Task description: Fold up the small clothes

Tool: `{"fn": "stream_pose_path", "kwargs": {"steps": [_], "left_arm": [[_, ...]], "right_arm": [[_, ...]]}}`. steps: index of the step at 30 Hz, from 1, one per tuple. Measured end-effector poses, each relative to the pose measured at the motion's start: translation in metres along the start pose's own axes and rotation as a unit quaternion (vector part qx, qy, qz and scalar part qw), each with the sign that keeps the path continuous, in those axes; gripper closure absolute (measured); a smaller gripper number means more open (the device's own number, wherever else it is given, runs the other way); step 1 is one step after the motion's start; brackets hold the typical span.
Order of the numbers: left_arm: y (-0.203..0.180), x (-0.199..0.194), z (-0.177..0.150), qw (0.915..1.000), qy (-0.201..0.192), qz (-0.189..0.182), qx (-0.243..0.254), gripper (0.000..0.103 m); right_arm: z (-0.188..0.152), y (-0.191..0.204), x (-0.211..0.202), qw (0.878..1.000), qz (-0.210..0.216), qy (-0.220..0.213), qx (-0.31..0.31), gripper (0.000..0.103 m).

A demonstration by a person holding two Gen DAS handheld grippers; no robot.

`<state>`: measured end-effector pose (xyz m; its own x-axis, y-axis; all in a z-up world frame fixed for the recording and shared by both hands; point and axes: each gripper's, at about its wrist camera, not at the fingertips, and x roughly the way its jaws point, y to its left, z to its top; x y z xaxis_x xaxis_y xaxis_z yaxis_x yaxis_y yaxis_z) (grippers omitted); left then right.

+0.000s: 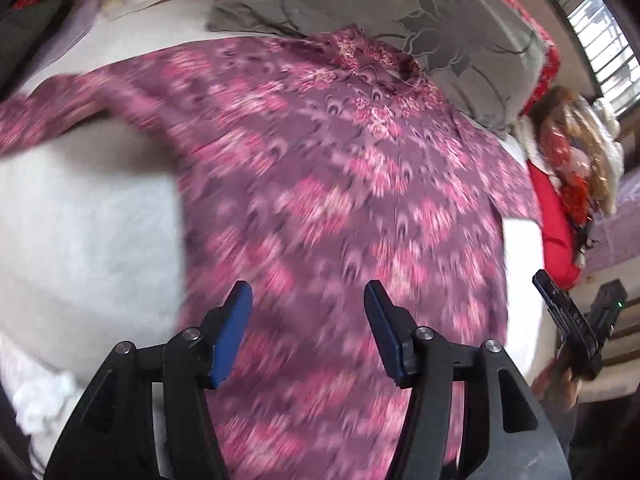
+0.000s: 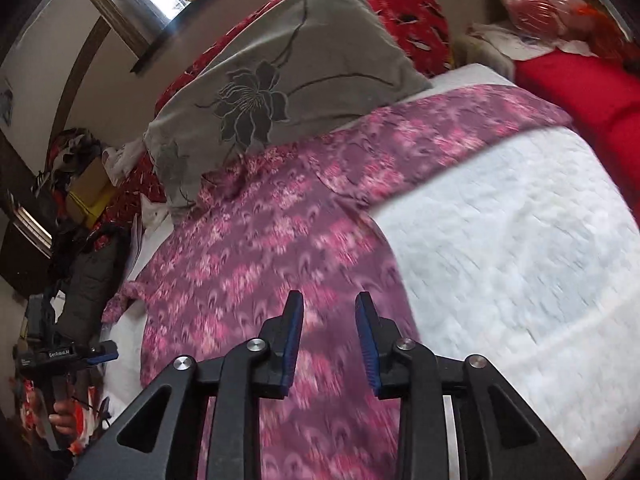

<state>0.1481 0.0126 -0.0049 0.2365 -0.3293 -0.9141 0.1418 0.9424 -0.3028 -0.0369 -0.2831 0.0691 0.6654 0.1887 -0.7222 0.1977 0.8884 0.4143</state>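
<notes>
Purple fabric garment (image 1: 320,184) patterned with pink florals; white quilted bed cover (image 2: 520,240); grey pillow (image 2: 288,80) bearing dark flower motif; plain red cushion (image 2: 592,88).

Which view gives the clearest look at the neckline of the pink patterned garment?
The left wrist view. There the garment lies spread on the white bedding with its neckline facing the camera near the grey pillow. In the right wrist view the neckline is a bunched edge half tucked under that pillow.

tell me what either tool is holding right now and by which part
Nothing is held. The left tool and right tool both hang open above the pink patterned shirt, with no cloth between the pads.
</notes>
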Motion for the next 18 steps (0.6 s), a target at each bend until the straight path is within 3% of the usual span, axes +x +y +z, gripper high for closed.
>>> {"fn": "stream_pose_path", "kwargs": {"steps": [2,5,6,8,11,13,14,16,18], "left_arm": [[-0.013,0.026,0.012,0.9998,0.004,0.02,-0.006,0.046],[-0.019,0.068,0.02,0.9972,0.022,0.07,-0.011,0.046],[-0.018,0.075,0.02,0.9965,0.029,0.078,-0.011,0.046],[-0.021,0.076,0.016,0.9972,0.005,0.074,0.002,0.029],[-0.026,0.082,0.013,0.9972,0.008,0.071,0.021,0.019],[-0.028,0.084,0.011,0.9969,0.005,0.073,0.03,0.014],[-0.03,0.085,0.009,0.9966,0.003,0.075,0.035,0.011],[-0.034,0.089,0.008,0.9959,0.002,0.079,0.045,0.007],[-0.039,0.093,0.006,0.995,0.002,0.081,0.057,0.002]], "right_arm": [[0.001,0.0,0.031,1.0,-0.018,0.011,-0.003,0.074],[-0.007,-0.013,0.079,0.995,-0.042,0.086,-0.015,0.076],[-0.003,-0.019,0.078,0.997,-0.029,0.075,-0.014,0.08],[0.016,-0.041,0.064,0.998,-0.004,0.05,0.023,0.078],[0.059,-0.117,0.031,0.99,-0.02,-0.035,0.138,0.071],[0.083,-0.189,0.012,0.964,-0.057,-0.089,0.244,0.06],[0.093,-0.229,0.003,0.944,-0.073,-0.113,0.3,0.059],[0.103,-0.284,-0.007,0.912,-0.084,-0.143,0.375,0.059],[0.11,-0.321,-0.005,0.889,-0.067,-0.159,0.423,0.055]]}}
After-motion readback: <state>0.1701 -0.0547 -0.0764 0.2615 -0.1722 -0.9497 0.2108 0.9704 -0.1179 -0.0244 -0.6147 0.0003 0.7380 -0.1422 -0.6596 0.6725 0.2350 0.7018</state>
